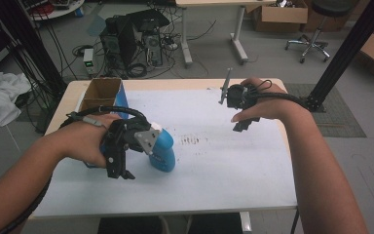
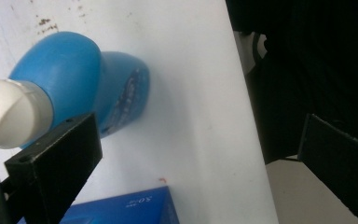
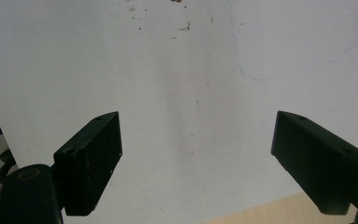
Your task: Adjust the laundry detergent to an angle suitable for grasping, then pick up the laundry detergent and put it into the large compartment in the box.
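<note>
We see the left claw (image 1: 121,168) low over the near left part of the bench (image 1: 224,165), its jaws spread wide. In the left gripper view, one jaw stands just beside the blue bottle (image 2: 88,84), close to its white cap (image 2: 4,116), while the other jaw stands well apart, out past the bench edge. We cannot tell whether the near jaw touches the bottle; nothing is pinched between the two jaws. The bottle stands on the white sheet (image 1: 214,146) that covers the bench, just beside the left hand (image 1: 85,141) in the high view. A blue box (image 2: 126,207) lies on the sheet below the bottle in the left gripper view.

We see the right claw (image 1: 241,124) over the far right part of the sheet, well apart from the bottle. In the right gripper view its jaws stand wide open over bare white sheet (image 3: 182,93), with nothing between them. An open cardboard box (image 1: 100,92) sits at the far left corner of the bench.
</note>
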A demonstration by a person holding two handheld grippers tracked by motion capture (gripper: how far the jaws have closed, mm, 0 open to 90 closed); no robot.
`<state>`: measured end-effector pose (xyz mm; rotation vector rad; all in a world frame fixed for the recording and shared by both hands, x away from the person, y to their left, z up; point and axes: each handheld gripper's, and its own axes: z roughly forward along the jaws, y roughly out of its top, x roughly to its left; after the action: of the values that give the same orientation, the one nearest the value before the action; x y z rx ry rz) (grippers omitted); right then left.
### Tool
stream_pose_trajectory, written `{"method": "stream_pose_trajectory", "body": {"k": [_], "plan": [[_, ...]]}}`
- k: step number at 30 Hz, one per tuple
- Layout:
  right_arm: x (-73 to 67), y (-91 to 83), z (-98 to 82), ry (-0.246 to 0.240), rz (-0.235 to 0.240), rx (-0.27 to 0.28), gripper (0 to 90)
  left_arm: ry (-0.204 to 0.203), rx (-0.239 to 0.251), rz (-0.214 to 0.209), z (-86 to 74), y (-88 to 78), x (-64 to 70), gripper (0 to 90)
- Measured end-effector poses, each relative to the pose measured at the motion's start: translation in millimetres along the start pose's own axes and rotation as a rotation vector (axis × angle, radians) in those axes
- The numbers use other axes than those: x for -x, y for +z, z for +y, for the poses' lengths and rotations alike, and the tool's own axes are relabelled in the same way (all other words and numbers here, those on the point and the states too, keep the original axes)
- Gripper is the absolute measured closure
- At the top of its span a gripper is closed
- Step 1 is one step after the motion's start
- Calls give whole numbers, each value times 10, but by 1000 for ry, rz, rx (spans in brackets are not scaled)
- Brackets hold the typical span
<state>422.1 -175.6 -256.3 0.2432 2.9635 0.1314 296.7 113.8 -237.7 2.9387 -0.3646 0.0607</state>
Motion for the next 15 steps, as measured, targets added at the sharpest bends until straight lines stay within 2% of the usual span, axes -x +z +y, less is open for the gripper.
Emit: {"method": "stream_pose_trajectory", "body": {"k": [9, 14, 15], "plan": [[-31, 4, 39, -10, -8, -6, 163, 4, -4, 7, -4, 16, 17, 1], [-25, 7, 24, -7, -4, -8, 162, -10, 9, 0, -16, 1, 18, 1], [-21, 7, 18, -7, -4, -10, 163, -1, -5, 1, -8, 6, 7, 1]]}}
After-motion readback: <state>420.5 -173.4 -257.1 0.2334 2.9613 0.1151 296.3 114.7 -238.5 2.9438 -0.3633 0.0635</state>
